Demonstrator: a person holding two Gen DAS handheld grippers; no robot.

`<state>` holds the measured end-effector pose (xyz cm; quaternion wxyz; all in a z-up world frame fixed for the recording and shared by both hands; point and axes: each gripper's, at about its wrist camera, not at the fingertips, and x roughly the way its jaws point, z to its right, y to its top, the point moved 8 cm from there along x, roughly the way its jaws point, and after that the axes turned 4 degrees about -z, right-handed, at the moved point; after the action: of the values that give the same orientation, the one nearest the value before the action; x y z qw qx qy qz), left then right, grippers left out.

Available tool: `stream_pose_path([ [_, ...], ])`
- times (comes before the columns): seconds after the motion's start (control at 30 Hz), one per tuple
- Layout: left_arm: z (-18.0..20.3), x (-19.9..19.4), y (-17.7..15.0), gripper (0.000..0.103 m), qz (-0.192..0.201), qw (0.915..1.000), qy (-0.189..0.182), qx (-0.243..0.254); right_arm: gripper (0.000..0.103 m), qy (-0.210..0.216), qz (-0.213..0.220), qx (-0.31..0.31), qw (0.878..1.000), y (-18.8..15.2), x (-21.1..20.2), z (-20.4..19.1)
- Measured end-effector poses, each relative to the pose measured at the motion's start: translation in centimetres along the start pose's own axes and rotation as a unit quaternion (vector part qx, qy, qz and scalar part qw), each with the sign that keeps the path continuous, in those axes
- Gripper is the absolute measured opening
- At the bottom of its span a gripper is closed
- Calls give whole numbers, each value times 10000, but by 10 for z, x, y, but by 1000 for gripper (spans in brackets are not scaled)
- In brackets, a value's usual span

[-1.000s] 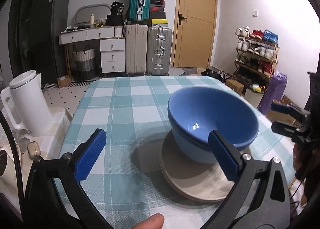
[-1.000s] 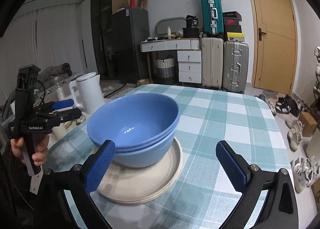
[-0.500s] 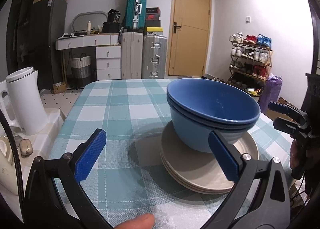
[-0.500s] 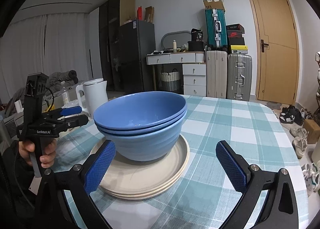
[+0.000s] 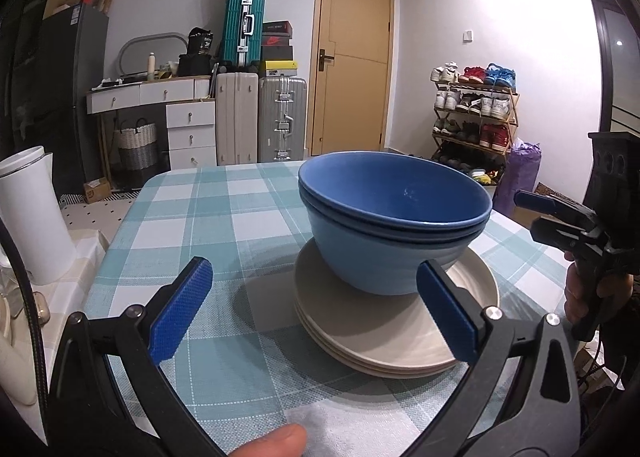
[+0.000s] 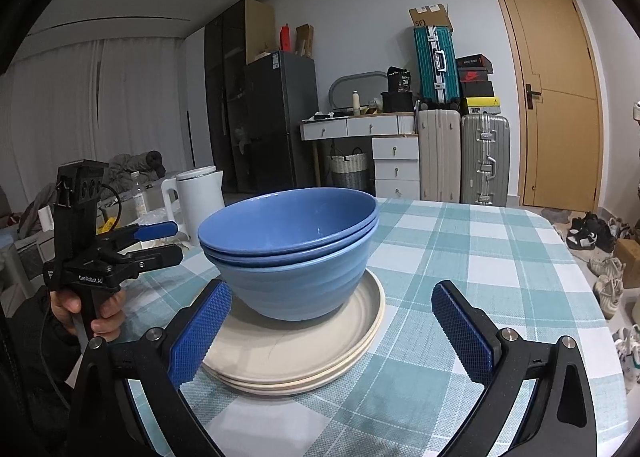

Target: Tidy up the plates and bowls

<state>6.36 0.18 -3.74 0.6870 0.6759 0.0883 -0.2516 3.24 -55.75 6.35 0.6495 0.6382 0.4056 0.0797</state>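
Bowls (image 5: pixel 394 225) sat nested, blue on blue, right on top of the plates (image 5: pixel 396 337), and that pile was the first thing in front of you. Nearest the lens, your left gripper (image 5: pixel 316 307) hung with jaws spread wide and nothing between them, its right pad just short of the plate rim. Your right gripper (image 6: pixel 336 333) was the same: jaws wide apart, empty, the left pad low beside the plates. Neither tool touched the crockery.

Past the pads, the cream plates lay in a neat stack on the checked table (image 6: pixel 500 257), toward its near edge, with the bowls centred on them and sitting level. Across the pile in each view you could see the other gripper held upright in a hand (image 6: pixel 96 313), clear of the stack.

Further out, a white kettle (image 6: pixel 200 201) stood off the table's side. No other dish showed on the cloth, as far as these views reached.

Call it close to finished: everything visible was gathered into one tidy stack. What was left, if anything, looked like drawing both tools back, or shifting the whole pile somewhere, and nothing here showed where.
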Motion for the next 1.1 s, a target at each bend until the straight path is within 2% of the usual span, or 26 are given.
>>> stream_pose_path([
  [0.23,-1,4,0,102,23,10000,3,-24,102,19,-14,-211,9998,-2,0,-8],
  [1.1,-2,11,-1,102,12,10000,-27,-52,102,41,-7,-197,9998,-4,1,-8],
])
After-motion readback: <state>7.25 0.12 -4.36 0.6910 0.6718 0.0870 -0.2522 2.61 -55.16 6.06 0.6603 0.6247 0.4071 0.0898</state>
